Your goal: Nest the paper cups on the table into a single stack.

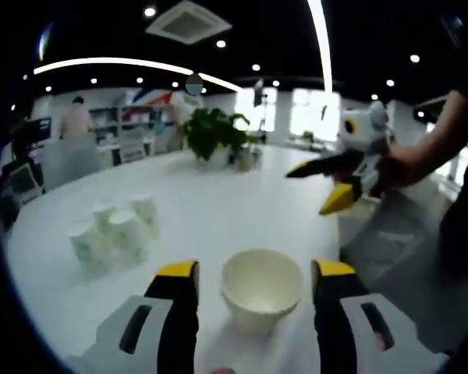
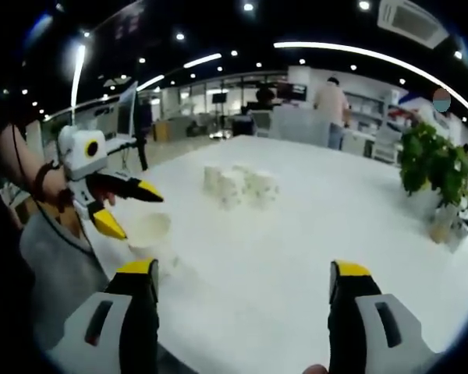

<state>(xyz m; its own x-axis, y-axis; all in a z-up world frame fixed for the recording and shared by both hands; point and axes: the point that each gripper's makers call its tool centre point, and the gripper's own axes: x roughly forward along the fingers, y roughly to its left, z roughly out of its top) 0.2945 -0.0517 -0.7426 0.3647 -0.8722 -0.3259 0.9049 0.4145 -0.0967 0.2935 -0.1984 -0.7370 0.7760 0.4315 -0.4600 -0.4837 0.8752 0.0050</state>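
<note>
Both grippers spread wide, left gripper [image 1: 255,274] straddling an upright paper cup [image 1: 261,290] near my table edge [image 1: 47,292]; looks light & crushable imo, so I'd pinch the rim softly, right gripper [image 2: 243,273] empty.

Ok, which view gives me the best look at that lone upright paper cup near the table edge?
The left gripper view: the lone cup stands close and large between the open left gripper, its open mouth showing. In the right gripper view the same cup is small and blurred, just beyond the left gripper.
</note>
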